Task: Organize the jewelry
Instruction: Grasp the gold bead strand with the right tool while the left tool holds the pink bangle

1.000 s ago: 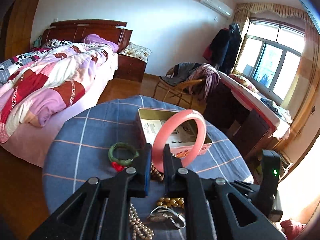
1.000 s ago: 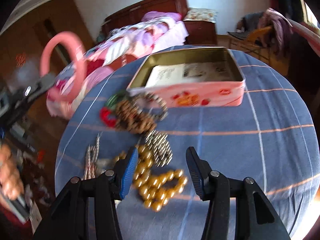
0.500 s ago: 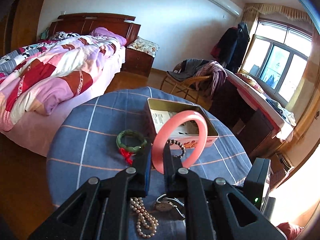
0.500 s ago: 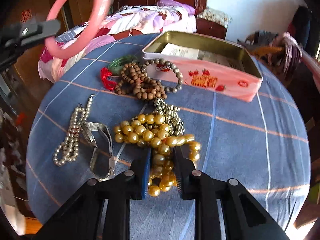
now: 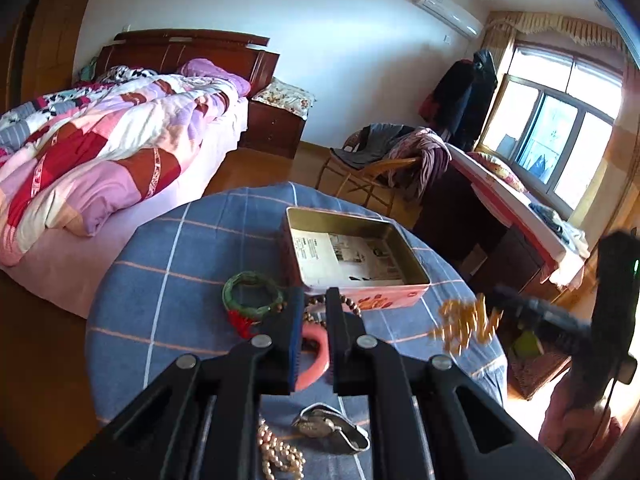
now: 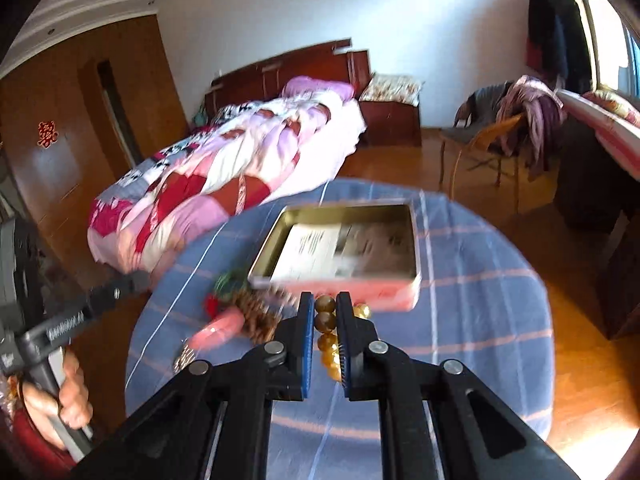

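The right gripper [image 6: 322, 320] pinches a yellow bead string [image 6: 325, 322] hanging lengthwise between its fingers, near the open tin [image 6: 412, 240] on the worktop [image 6: 480, 312]. The left gripper [image 5: 310, 320] seems clamped on a pink bangle [image 5: 316, 354].

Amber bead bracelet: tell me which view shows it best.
The right wrist view. There the amber bead bracelet sits sharp and close, pinched between the right gripper fingers. The left wrist view shows it only as a blurred golden cluster hanging off to the right beside the table edge.
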Tool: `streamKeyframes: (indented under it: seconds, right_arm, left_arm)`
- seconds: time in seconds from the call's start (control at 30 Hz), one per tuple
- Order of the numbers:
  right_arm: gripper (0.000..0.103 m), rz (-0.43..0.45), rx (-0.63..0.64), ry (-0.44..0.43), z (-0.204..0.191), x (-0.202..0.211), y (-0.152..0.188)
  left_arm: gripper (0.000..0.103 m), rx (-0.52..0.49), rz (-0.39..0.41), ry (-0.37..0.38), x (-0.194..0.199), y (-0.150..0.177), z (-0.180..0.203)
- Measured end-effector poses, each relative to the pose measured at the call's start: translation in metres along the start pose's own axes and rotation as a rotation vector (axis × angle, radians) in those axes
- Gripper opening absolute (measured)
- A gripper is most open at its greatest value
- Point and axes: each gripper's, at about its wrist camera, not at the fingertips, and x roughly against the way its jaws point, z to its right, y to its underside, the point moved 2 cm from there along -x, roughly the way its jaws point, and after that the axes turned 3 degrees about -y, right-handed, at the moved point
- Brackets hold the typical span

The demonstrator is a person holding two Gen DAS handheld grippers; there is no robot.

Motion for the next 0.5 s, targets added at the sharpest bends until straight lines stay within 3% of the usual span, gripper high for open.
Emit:
streamKeyframes:
  seconds: [0.17, 0.23, 0.27, 0.3, 0.47, 0.5]
  right_arm:
    - [0.010, -0.020, 0.005, -0.008, 0.003, -0.015, 0.004]
    - [0.010, -0.050, -0.001, -0.018, 0.006, -0.022, 0.015]
    - [0.010, -0.067, -0.014, -0.028, 0.008, -0.027, 0.021]
    - [0.010, -0.076, -0.023, -0.030, 0.010, -0.030, 0.025]
    - [0.010, -0.107, -0.047, -0.010, 0.018, -0.041, 0.042]
    - [0.010, -0.104, -0.050, -0.010, 0.019, -0.040, 0.042]
  left_arm:
    - [0.013, -0.043, -0.031, -0.053, -0.008, 0.003, -0.005]
    - [0.035, -0.052, -0.108, -0.058, -0.020, 0.012, -0.011]
    - [0.064, -0.045, -0.133, -0.062, -0.025, 0.014, -0.013]
    - [0.081, -0.037, -0.151, -0.070, -0.029, 0.020, -0.014]
    - [0.082, -0.048, -0.243, -0.018, -0.048, 0.040, -0.001]
    - [0.072, -0.077, -0.264, -0.027, -0.054, 0.045, 0.005]
